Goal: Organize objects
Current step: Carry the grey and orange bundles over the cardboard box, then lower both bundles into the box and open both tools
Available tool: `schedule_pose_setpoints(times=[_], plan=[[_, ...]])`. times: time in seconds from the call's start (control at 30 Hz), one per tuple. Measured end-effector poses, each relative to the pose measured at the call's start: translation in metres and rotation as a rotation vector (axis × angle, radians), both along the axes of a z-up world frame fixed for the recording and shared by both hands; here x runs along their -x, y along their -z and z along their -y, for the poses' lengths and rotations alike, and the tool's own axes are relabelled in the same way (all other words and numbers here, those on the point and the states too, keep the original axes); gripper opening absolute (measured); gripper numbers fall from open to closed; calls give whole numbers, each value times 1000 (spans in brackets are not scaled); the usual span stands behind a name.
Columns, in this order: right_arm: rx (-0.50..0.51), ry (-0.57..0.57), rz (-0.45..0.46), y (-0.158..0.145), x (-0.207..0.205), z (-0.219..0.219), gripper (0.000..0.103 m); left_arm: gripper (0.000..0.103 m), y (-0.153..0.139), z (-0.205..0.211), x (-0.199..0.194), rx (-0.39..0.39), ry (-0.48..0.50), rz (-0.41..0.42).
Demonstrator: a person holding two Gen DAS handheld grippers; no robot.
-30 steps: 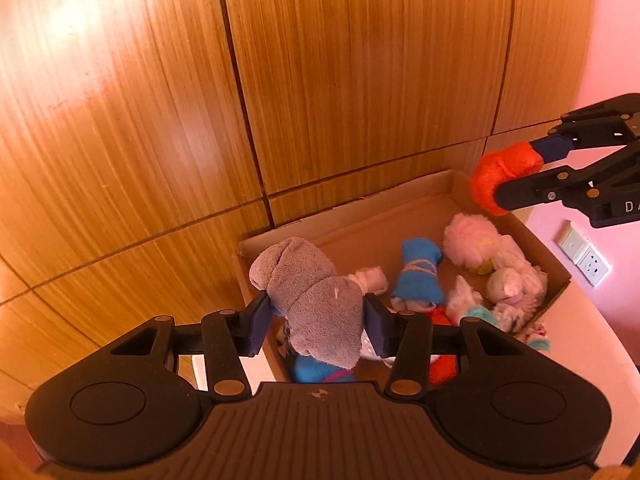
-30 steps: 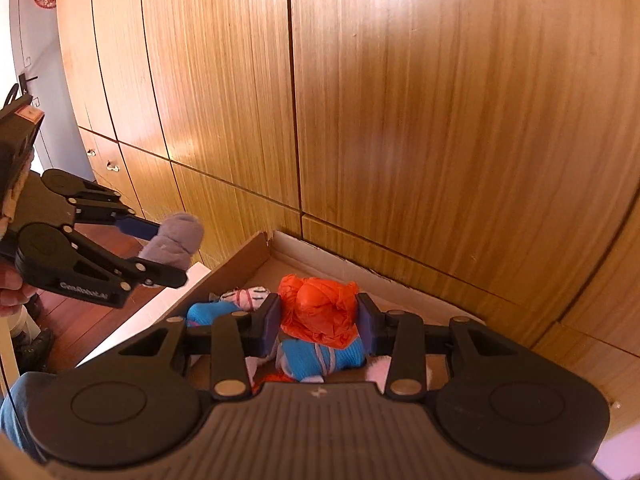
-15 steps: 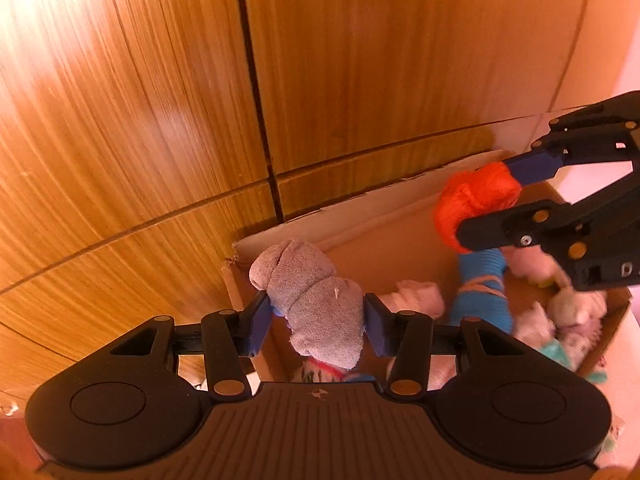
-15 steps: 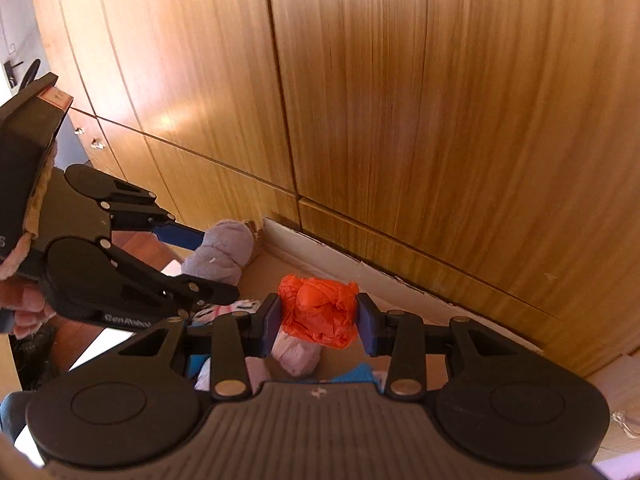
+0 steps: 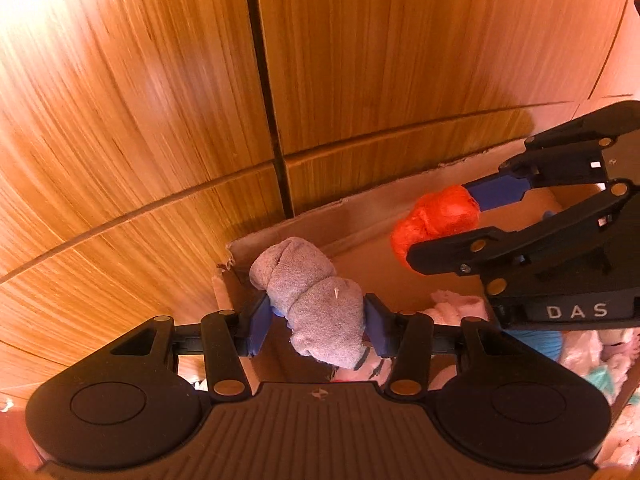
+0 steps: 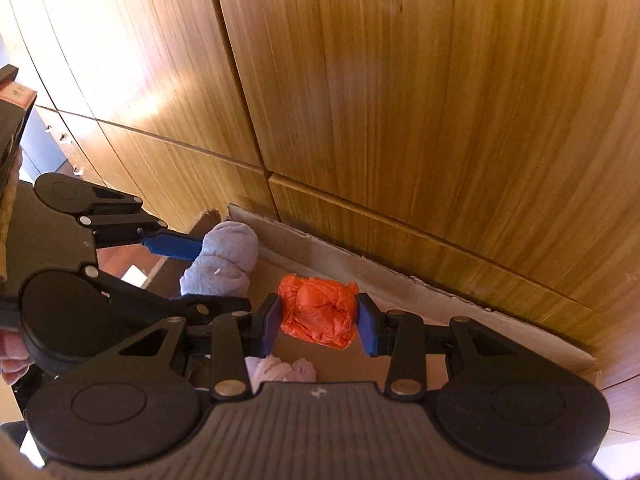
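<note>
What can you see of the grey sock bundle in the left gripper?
The grey sock bundle is soft knit fabric rolled into a lumpy, two-lobed roll with a small pale fleck on it. The left gripper is shut on its lower half, blue pads pressing both sides. It is held in the air above the near left corner of the cardboard box.

Sock rolls (image 5: pixel 460 308) in box (image 5: pixel 360 208) — before cabinets (image 5: pixel 360 60)

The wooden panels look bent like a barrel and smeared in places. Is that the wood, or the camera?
The camera. Left wrist view: the fisheye lens bows the straight seams of the wooden panels, the left side is streaked with motion blur, and the gray sock roll stays sharp. Right wrist view: the same bowing, with glare at upper left, and the orange sock roll is crisp.
</note>
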State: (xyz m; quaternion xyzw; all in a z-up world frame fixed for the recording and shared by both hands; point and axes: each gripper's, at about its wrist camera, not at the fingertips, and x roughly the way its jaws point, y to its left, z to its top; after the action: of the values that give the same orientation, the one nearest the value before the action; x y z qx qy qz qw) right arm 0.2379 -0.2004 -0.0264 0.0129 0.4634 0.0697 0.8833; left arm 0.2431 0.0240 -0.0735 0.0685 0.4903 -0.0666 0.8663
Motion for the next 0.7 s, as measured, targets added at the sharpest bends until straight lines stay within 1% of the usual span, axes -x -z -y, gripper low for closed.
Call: schedule_pose_setpoints(times=[0.2,0.53,0.57,0.67,0.7], plan=[[8,1,-19,5,-3,-3,37,57,4,4,0,-25,17,2],[5,1,-21,5,-1,-9,37,57,4,7,4,-52,33,10],[2,3,-20,5,-1,-9,37,57,3,8,5,-54,35,13],[-4,6,-22,6,1,-9,38,66,0,10,7,-65,38,25],[-10,8,-23,6,1,-9,38,66,-1,10,8,-72,36,28]])
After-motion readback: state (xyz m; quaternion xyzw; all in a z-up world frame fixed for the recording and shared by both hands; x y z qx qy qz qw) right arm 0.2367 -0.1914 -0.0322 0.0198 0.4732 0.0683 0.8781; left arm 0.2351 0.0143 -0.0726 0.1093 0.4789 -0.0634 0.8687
